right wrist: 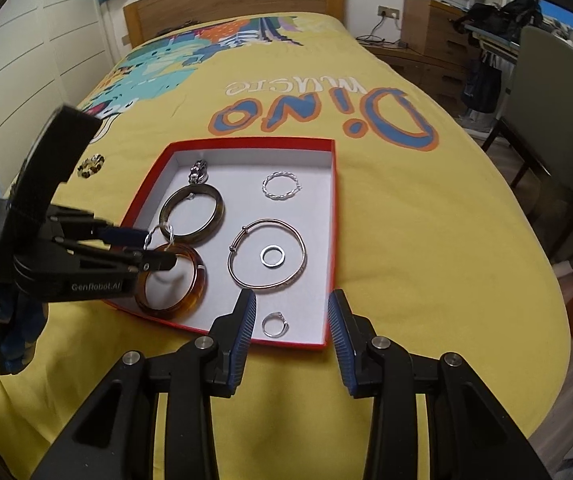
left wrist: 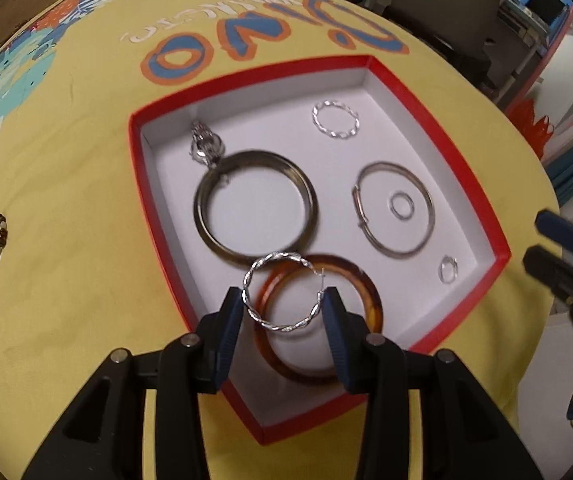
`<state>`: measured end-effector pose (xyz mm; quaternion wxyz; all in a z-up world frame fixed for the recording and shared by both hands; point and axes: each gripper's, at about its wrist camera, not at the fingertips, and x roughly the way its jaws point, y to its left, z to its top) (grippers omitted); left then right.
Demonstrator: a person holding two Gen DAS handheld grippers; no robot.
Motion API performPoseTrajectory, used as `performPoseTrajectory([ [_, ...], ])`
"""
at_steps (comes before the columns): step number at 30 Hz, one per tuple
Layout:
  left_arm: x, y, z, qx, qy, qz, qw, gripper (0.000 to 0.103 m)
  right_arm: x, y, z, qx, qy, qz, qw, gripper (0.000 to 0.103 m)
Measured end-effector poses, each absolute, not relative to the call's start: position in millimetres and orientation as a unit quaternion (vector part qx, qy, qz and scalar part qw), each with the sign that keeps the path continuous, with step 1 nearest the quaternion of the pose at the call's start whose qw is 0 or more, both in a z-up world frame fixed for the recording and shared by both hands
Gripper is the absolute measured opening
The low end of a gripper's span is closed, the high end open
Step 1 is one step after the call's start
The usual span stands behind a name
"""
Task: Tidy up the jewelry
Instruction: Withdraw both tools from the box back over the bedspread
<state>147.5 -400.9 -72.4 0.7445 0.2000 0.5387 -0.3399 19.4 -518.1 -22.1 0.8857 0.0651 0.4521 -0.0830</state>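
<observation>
Lying in one red box (right wrist: 332,216): three bangles, four rings.

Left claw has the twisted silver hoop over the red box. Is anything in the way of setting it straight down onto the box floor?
Yes. The twisted hoop in the left claw hangs directly over the amber bangle in the red box. Bare white floor shows beside the other twisted hoop.

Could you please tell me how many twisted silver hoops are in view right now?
2. One twisted hoop lies in the far part of the red box; the other hoop is held between the left gripper's pads above the amber bangle. None looks hidden.
</observation>
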Motion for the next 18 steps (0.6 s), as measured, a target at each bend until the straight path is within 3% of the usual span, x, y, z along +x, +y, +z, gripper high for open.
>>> performPoseTrajectory([
  [10,119.3,-392.2,-65.9,0.222,0.539,-0.340,0.738,0.040,-2.1,-509.9,3.4,0.065,0.429,-0.090,0.897,0.041],
  [18,103.0,-350.4,-18.2,0.175,0.510,-0.341,0.770,0.041,-20.3,-495.3,30.0,0.060,0.403,-0.091,0.909,0.042],
])
